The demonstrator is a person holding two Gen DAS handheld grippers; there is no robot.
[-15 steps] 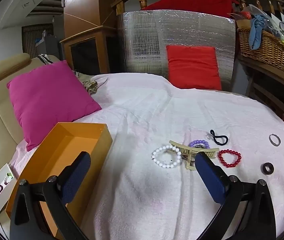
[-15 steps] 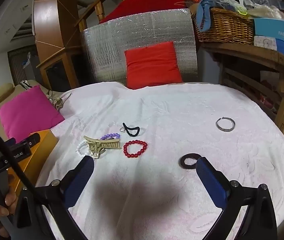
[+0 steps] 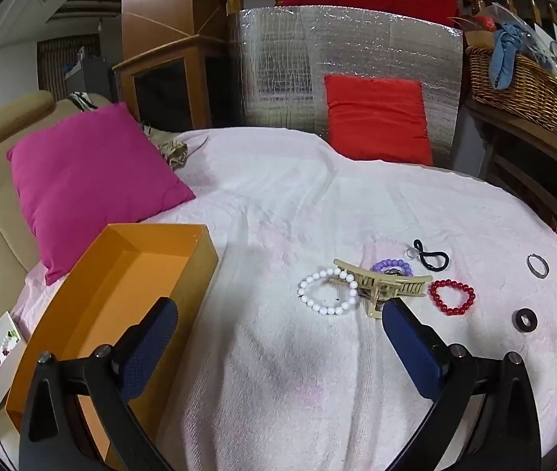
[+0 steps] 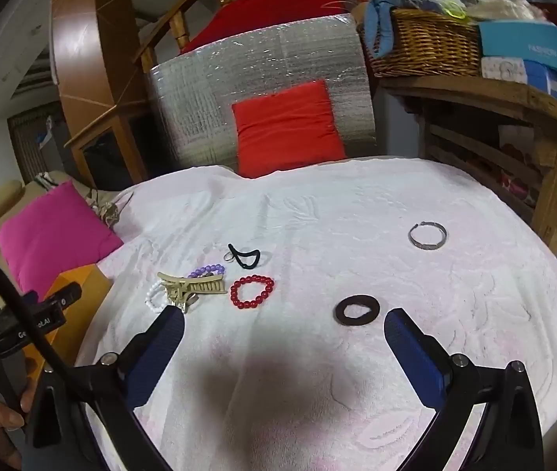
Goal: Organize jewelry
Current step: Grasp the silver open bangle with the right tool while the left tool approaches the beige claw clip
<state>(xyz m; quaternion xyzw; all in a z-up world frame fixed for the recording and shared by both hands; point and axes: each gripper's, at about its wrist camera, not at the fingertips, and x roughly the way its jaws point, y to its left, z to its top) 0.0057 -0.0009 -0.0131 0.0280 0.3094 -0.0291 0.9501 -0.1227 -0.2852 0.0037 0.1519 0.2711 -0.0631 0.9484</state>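
**Orange box at left, jewelry strung out across the pale cloth**

Orange cardboard, open-topped, the box (image 3: 121,294) sits at the left edge of the pale pink cloth (image 3: 278,204), its long axis running from near left away toward the pink cushion (image 3: 90,180). The left gripper (image 3: 278,322) hovers with jaws spread wide, holding nothing.

Rightward lies the cluster: a white bead bracelet (image 3: 327,290) touching a beige claw clip (image 3: 382,286), whose long comb edge runs left to right, its handle end pointing toward the camera. A purple bead bracelet (image 3: 392,266) sits just behind the clip, a black hair tie (image 3: 431,259) beyond it, a red bead bracelet (image 3: 452,297) just beside the clip's right tip.

The right gripper (image 4: 282,325) is likewise wide open and empty, a dark brown ring (image 4: 357,310) near its right finger. A silver bangle (image 4: 427,235) lies well apart, farthest right.
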